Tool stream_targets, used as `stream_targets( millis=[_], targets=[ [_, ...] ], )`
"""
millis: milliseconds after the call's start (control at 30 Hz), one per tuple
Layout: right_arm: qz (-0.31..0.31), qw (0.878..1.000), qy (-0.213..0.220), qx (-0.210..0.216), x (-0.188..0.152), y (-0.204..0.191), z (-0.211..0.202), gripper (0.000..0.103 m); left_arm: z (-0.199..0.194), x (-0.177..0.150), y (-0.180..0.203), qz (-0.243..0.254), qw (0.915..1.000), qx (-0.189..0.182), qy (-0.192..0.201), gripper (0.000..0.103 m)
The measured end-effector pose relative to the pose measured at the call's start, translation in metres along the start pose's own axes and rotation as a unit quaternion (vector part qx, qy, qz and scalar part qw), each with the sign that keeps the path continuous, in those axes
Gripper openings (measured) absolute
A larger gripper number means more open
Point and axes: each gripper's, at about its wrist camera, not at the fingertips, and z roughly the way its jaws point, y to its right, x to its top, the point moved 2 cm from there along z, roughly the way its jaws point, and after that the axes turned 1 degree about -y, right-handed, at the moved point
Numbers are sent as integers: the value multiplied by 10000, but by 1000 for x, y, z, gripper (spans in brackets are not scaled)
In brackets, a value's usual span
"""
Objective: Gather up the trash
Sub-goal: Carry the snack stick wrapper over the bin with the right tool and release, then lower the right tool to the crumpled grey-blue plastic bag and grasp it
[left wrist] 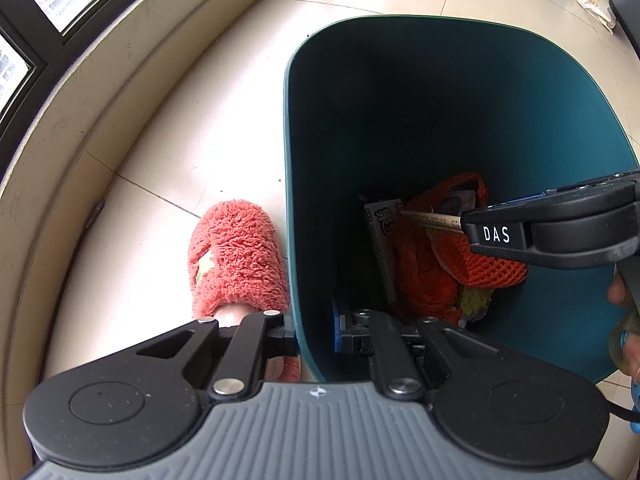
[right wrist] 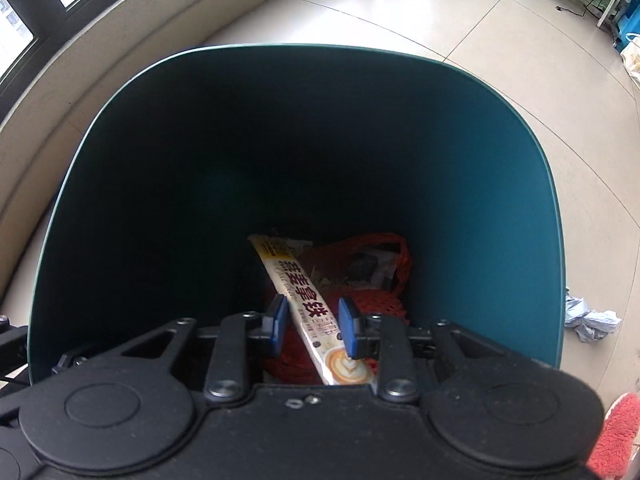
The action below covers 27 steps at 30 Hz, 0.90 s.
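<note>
Left wrist view first: the left claw (left wrist: 316, 334) points steeply down and pinches the near rim of the teal bin (left wrist: 540, 92), one finger outside the wall, one inside, pressed tight on the plastic. The bin stands on the pale tiled floor (left wrist: 168, 140), deep and dark inside, and at its bottom lie an orange mesh net (left wrist: 492, 270), a white printed packet (left wrist: 380, 232) and something yellow-green. From the right edge the right claw (left wrist: 466, 226) reaches over the opening with a thin sachet (left wrist: 430, 220) sticking out of its tip; its own state is hard to read from here. A fluffy coral slipper (left wrist: 236, 256) sits just beside the bin's left wall, and a curved sill and window run along the left. Now the right wrist view: the right claw (right wrist: 314, 326) hangs nose-down over the bin (right wrist: 500, 184), its blue pads (right wrist: 350, 328) spread apart, with the coffee sachet (right wrist: 316, 316) slanting between them; the right pad looks to meet its edge, the left stands clear, so no squeeze. The sachet is cream with dark lettering and a latte-art picture at its near end. Below it lies the orange mesh net (right wrist: 380, 304). A crumpled grey-blue wad (right wrist: 592, 320) lies on the floor (right wrist: 460, 32) right of the bin, and another coral slipper (right wrist: 618, 436) peeks in at the lower right.
</note>
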Motion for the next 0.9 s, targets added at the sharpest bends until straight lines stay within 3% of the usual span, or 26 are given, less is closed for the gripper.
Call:
stream_targets(
  millis=[200,600,900],
  targets=[
    [-45,9999,17,109,-3,4,0,29,-1,0,0,-6,10000,-14,11,12],
    [-118,9955,658,672,-15,37,-77,36,1,-1,2,15,10000,33,10,13],
    [483,9916,1119,435,-30,117,-109,40,-4,-2,1,-42,10000,21,88,13]
  ],
)
